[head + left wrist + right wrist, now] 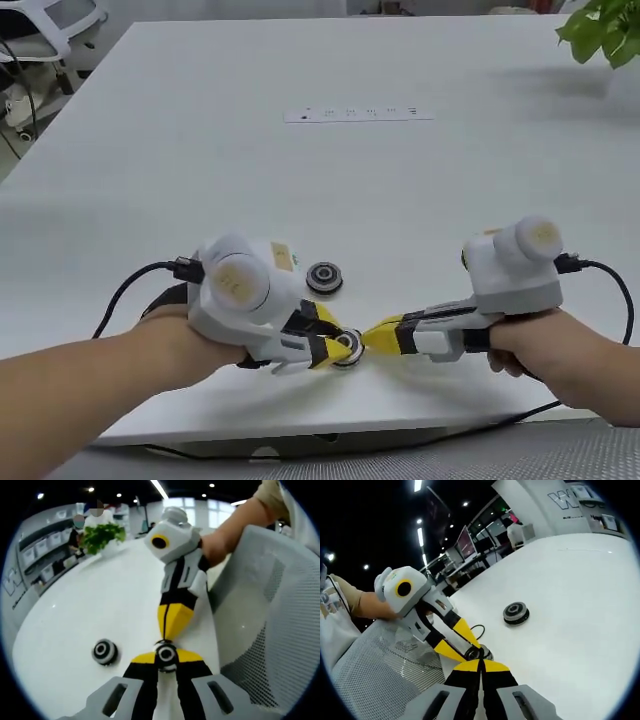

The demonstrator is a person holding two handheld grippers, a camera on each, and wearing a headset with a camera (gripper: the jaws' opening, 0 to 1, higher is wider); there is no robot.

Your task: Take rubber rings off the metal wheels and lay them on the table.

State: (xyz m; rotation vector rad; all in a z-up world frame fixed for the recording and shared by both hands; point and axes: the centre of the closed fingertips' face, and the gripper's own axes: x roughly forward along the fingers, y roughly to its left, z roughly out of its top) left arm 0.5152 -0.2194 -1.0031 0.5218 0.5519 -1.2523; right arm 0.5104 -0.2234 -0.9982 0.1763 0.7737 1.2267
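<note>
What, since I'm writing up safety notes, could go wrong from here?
1. The wheel sits pinched in the left hand-held gripper near the table's front edge; if it slips while being pulled, it could roll off that edge.
2. The right hand-held gripper meets the wheel only with its narrow shut tips, so it may slide off and lose its hold.

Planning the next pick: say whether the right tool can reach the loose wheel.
Probably yes: bare table lies between right tool and loose wheel, though its tips sit at the held wheel.
</note>
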